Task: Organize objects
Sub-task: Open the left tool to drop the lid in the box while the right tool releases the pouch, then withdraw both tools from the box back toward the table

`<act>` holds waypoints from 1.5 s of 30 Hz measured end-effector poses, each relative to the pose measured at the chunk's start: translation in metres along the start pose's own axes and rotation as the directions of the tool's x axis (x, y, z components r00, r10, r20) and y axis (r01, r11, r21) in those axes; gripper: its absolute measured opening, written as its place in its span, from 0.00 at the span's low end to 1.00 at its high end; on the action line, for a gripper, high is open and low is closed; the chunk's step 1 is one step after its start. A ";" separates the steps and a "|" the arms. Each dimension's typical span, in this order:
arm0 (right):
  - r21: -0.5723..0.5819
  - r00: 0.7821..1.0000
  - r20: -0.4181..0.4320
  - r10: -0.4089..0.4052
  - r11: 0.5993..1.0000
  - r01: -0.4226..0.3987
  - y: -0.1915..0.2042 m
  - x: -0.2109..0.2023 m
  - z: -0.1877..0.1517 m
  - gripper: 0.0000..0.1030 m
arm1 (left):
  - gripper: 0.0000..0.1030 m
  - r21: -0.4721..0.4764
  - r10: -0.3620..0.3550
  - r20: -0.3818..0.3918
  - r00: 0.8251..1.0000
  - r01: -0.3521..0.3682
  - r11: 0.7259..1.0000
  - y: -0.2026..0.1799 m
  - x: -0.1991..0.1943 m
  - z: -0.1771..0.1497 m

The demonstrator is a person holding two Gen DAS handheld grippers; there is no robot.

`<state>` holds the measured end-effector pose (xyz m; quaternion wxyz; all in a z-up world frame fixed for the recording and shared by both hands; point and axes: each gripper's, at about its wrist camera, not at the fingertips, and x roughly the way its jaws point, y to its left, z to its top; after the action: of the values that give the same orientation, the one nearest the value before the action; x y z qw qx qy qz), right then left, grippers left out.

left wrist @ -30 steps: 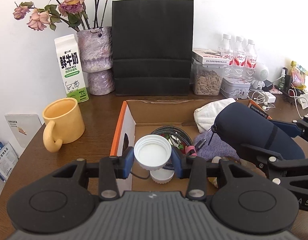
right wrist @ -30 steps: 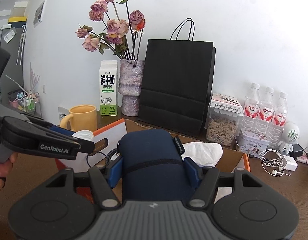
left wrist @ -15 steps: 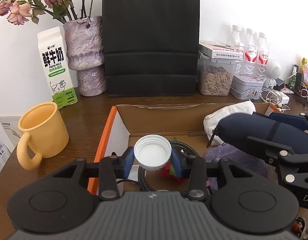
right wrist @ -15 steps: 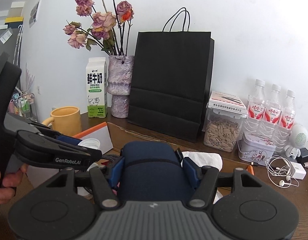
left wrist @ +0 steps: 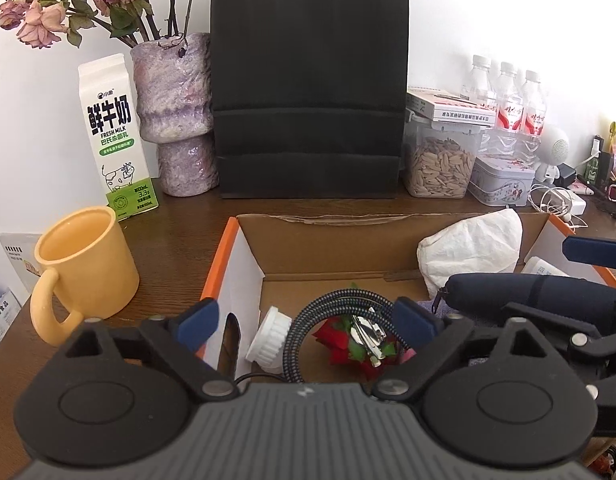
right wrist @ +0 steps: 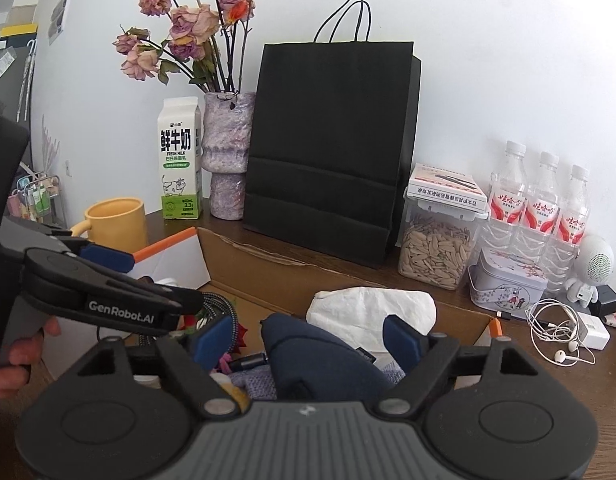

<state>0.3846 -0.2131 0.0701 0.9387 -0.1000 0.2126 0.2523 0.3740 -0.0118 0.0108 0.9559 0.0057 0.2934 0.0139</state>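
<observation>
An open cardboard box (left wrist: 224, 248) with an orange rim lies in front of both grippers. My left gripper (left wrist: 304, 320) hangs over its near left corner, its jaws opening wide with nothing between them. Below it a white screw cap (left wrist: 268, 340) lies on its edge on the box floor, beside a coiled braided cable (left wrist: 308, 316) and a red flower clip (left wrist: 348, 344). My right gripper (right wrist: 308, 340) is opening too. The navy pouch (right wrist: 324, 360) rests in the box between its pads, with gaps on both sides. The same pouch (left wrist: 528, 292) shows at the right of the left wrist view.
A white crumpled bag (left wrist: 472, 248) sits in the box's far right. On the wooden table stand a yellow mug (left wrist: 84, 264), milk carton (left wrist: 116, 132), vase (left wrist: 176, 120), black paper bag (left wrist: 308, 80), seed container (left wrist: 440, 164), water bottles (right wrist: 544, 204), tin (right wrist: 508, 288) and earphones (right wrist: 560, 328).
The left gripper spread and let go of the white cap, which dropped into the box. The right gripper's pads came off the navy pouch, which sank into the box.
</observation>
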 end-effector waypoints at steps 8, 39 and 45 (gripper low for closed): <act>0.008 1.000 0.015 0.005 1.000 -0.005 -0.001 -0.008 0.002 0.90 | 1.00 -0.004 0.017 0.010 1.000 -0.017 1.000 -0.001 -0.005 0.000; 0.111 0.999 0.034 0.013 0.994 -0.017 0.009 -0.125 -0.061 1.00 | 1.00 -0.054 0.071 -0.037 0.997 -0.073 0.996 0.000 -0.116 -0.075; 0.102 1.000 -0.009 -0.001 0.995 0.002 0.010 -0.139 -0.086 1.00 | 1.00 -0.048 0.084 -0.067 0.994 -0.088 0.995 -0.001 -0.128 -0.093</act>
<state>0.2409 -0.2896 0.0549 0.9418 -0.0534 0.2293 0.2400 0.2164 -0.0161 0.0057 0.9443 -0.0066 0.3231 0.0628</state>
